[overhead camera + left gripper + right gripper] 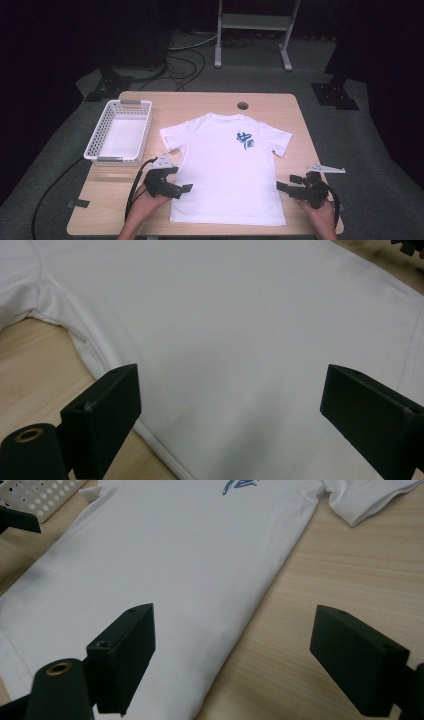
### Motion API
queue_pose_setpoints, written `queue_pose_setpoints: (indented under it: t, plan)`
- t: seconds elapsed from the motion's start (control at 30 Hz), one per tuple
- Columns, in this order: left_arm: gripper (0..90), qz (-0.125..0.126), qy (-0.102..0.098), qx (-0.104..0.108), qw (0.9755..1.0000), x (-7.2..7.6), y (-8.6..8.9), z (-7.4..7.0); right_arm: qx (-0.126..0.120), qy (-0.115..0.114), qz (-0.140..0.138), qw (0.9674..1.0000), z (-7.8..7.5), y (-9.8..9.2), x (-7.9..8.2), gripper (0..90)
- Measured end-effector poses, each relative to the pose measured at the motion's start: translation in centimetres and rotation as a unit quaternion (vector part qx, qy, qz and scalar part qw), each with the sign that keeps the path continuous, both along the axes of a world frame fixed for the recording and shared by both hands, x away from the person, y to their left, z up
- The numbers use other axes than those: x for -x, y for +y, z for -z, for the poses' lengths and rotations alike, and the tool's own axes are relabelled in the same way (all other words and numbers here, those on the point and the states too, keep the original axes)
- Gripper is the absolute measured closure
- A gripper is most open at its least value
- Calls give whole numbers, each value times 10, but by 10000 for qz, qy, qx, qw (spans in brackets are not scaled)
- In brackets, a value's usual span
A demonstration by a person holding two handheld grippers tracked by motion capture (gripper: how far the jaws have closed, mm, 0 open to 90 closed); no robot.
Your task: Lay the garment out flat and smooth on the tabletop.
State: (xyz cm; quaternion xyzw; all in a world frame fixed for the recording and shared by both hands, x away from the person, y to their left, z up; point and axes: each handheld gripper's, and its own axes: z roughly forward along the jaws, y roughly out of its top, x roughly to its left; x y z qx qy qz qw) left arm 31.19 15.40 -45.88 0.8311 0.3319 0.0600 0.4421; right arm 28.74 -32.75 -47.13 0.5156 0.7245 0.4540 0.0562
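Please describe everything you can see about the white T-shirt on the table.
The white T-shirt lies flat and spread out, front up, on the wooden table, its round collar toward the far edge and its hem near the person. It looks like soft cotton, with short sleeves spread to both sides and a small blue print on the chest. A white basket stands apart on its left. The left gripper and right gripper, both open, flank its lower sides.

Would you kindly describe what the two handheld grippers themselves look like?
Both are black. The left gripper and right gripper each have two blocky, flat-faced jaws, a grey three-cornered plate on top and a trailing black cable. A brass-coloured ring sits near the left jaw's base.
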Motion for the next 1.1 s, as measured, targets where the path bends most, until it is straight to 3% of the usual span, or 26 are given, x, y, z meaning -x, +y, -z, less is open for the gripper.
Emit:
queue_pose_setpoints:
  t: [0.53, 1.1]
  plan:
    - [84, -124, -79, 28, 9999, 14, 15, -2, 7, -45, 141, 9999, 5, -12, 23, 178]
    - [84, -227, -139, 63, 9996, 30, 26, -5, -260, -120, 386, 9988, 13, -28, 56, 179]
